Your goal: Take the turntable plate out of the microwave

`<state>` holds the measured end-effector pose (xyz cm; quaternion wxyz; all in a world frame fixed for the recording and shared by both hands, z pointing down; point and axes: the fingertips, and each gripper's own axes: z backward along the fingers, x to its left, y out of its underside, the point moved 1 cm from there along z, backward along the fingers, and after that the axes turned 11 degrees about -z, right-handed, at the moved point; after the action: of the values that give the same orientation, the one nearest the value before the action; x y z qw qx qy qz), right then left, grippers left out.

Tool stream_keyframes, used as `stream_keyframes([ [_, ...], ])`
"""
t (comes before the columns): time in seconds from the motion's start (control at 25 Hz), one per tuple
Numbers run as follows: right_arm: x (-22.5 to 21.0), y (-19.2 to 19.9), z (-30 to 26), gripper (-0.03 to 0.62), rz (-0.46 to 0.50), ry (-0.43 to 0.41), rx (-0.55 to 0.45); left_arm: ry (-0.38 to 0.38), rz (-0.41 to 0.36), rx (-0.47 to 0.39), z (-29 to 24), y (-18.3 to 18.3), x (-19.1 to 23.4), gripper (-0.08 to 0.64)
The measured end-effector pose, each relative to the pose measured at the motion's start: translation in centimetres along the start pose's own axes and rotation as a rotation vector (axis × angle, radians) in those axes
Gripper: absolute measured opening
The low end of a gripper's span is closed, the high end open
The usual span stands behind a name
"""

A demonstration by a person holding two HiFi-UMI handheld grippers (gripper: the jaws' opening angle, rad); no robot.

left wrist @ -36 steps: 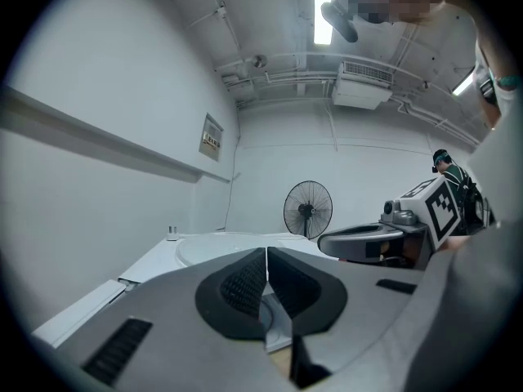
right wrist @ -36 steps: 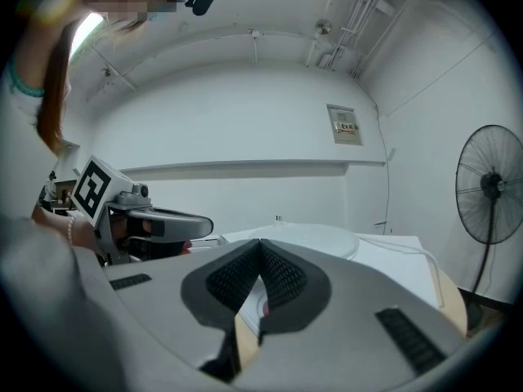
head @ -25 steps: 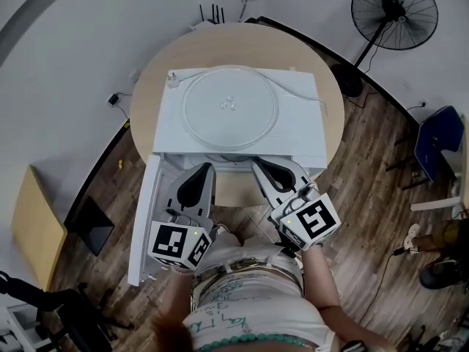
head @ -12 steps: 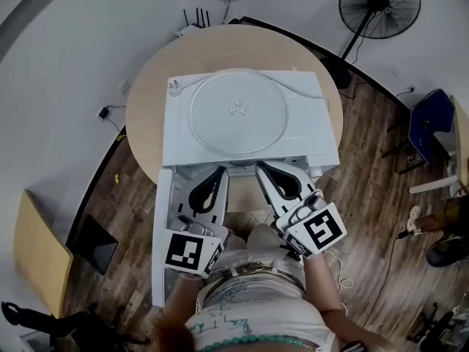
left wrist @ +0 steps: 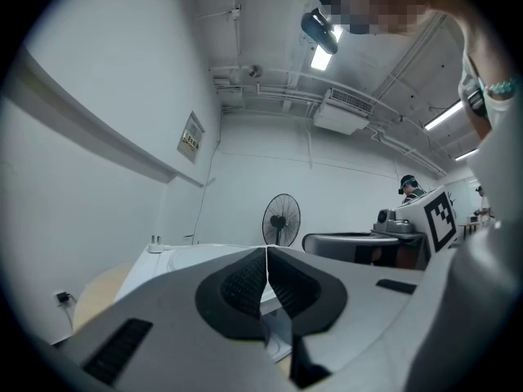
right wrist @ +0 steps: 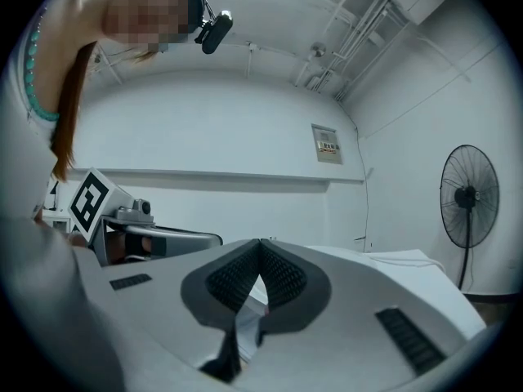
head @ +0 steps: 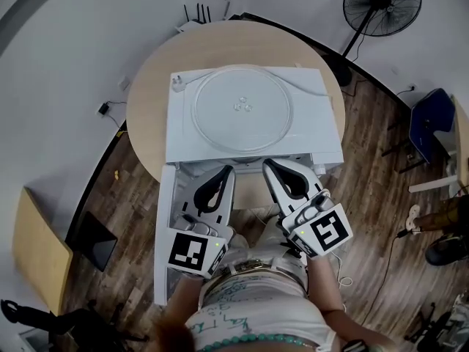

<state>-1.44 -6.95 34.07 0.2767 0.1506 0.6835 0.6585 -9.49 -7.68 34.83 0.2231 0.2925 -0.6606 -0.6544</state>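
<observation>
The clear glass turntable plate [head: 242, 108] lies flat on top of the white microwave [head: 326, 141], which stands on a round wooden table [head: 146, 94]. My left gripper [head: 226, 169] and right gripper [head: 269, 164] are side by side just in front of the microwave's front edge, both pointing toward it. Each is shut with nothing between its pads. In the left gripper view the jaws [left wrist: 266, 250] meet in a closed line, with the microwave's top [left wrist: 184, 256] beyond them. The right gripper view shows its jaws [right wrist: 260, 242] closed at the tips. The inside of the microwave is hidden.
The microwave door [head: 165, 233] hangs open on the left, beside my left gripper. A standing fan [head: 382, 4] is at the back right on the wooden floor, and a blue chair [head: 432, 127] stands at the right. A power cord [head: 308, 88] lies across the microwave's top.
The head view has shifted a little, so the microwave sits slightly further right. Both grippers stay shut and empty in front of the microwave; the right one has edged slightly.
</observation>
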Motion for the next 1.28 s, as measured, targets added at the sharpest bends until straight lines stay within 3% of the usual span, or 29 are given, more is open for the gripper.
stream_keyframes([
  [0.6, -3.4, -2.2, 1.0, -0.009, 0.016, -0.07, -0.019, -0.095, -0.034, 0.021, -3.2, -1.2, -2.8, 0.017],
  [1.28, -4.0, -1.1, 1.9, -0.011, -0.019, -0.049, 0.015, -0.072, -0.017, 0.032, -3.6, -0.9, -3.9, 0.017],
])
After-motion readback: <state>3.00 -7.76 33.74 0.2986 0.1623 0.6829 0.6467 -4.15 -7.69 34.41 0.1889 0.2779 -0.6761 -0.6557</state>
